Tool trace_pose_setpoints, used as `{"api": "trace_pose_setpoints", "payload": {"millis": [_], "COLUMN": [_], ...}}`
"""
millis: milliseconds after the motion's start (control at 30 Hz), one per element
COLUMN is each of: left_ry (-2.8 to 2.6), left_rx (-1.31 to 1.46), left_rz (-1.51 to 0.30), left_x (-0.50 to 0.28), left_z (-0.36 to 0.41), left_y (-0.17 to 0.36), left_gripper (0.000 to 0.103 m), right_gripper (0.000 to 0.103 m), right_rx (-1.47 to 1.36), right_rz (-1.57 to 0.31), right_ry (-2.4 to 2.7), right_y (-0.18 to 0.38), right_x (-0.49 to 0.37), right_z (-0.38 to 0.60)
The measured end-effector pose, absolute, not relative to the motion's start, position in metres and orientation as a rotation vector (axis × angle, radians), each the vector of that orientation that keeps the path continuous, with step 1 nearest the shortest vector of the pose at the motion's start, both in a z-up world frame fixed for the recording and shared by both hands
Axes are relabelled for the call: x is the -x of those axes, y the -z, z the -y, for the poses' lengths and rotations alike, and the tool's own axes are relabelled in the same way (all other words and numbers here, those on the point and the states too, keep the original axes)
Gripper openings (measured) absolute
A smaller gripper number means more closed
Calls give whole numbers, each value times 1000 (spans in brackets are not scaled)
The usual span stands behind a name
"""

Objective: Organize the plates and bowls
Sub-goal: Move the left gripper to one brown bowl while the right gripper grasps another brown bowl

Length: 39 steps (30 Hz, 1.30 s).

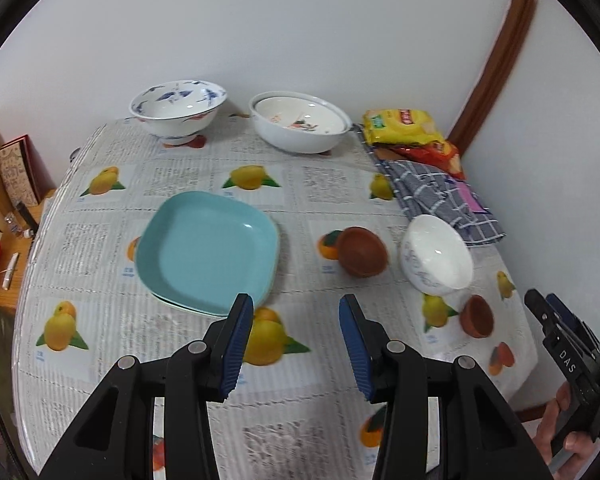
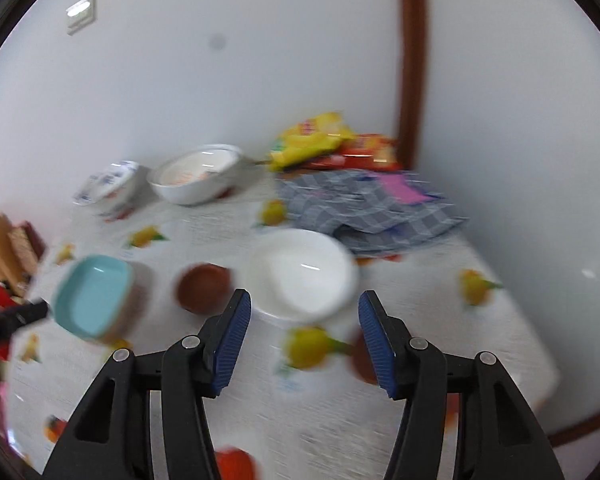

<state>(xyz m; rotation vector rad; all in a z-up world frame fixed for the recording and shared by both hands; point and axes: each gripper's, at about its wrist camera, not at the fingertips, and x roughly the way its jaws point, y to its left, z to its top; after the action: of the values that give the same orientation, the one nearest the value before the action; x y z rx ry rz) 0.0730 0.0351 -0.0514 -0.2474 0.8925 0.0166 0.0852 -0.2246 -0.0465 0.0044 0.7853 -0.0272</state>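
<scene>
Fruit-print tablecloth point(image 1: 204, 360), dishes scattered. We hold left gripper point(image 1: 296, 344) and right gripper point(image 2: 304, 340) agape, empty; white bowl point(image 2: 304, 274) at twelve likely next.

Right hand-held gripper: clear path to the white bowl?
Probably yes. The right hand-held gripper is open and empty, the white bowl sits just ahead, and only bare tablecloth shows between them.

Pretty blurry, but the right hand-held gripper point(image 2: 304, 334) hangs wide open just in front of the white bowl point(image 2: 305, 274), brown bowl point(image 2: 204, 286) to its left, teal plate point(image 2: 94, 296) further left.
</scene>
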Motion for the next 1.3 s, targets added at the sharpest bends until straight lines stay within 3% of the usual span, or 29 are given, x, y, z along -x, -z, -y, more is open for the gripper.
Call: {"api": "trace_pose_setpoints", "payload": {"millis": [300,533,967,1300], "left_ry": [54,73,11,-8], "left_rx": [212,171,157,164], "left_rz": [-886,-920,-1001,-1019], "left_x": [-69,-88,-141,-181], "left_z": [20,48,44,44], "left_y": [35,38,79,117], "left_gripper": [42,42,43,42], "right_gripper": [56,56,55,45], "right_rx": [-90,-165,-282,-321], "right_rz": [-736,-754,-862,-947], "right_ry": [123,138,44,53], "right_y": [14,22,88,141], "right_x": [-33,-29,-93,-115], "right_z": [308,340,330,321]}}
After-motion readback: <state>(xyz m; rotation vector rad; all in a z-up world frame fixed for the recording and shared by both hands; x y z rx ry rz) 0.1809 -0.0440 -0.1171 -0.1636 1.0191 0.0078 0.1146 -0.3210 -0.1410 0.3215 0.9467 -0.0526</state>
